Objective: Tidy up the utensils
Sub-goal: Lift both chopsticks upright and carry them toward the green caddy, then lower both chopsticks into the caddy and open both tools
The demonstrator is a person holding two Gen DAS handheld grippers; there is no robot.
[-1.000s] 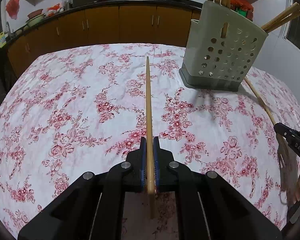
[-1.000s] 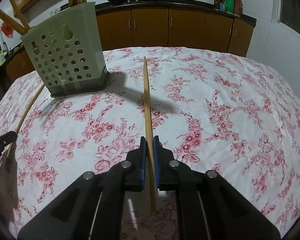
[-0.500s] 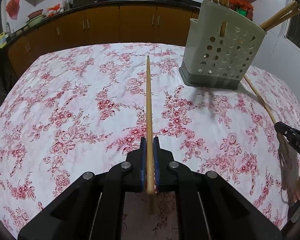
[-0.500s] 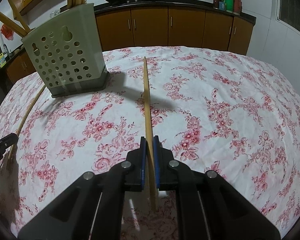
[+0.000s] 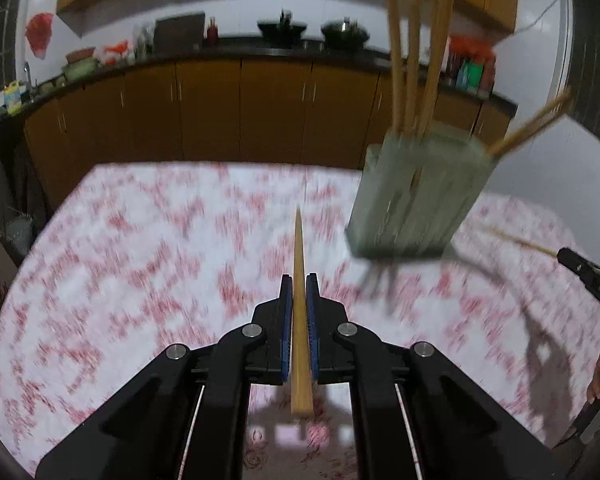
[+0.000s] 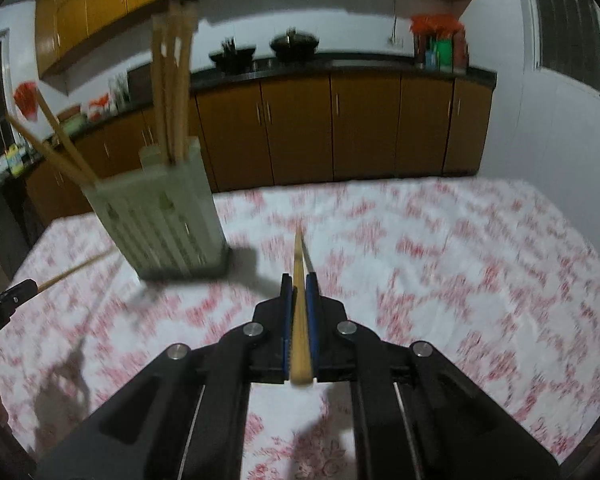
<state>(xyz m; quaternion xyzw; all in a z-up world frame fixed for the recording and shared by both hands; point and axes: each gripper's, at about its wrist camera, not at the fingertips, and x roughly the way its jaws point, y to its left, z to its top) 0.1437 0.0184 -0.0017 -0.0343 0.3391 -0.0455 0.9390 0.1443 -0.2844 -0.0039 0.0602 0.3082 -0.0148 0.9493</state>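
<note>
Left wrist: our gripper pinches a chopstick near its thick end; light, stiff, likely slippery.

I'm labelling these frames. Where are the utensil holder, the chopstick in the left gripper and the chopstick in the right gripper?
utensil holder (image 5: 416,196): left wrist view, front wall.
left gripper's chopstick (image 5: 299,264): left wrist view, shaft.
right gripper's chopstick (image 6: 298,268): right wrist view, shaft.

Floral tablecloth, wooden cabinets, probably woks
</note>
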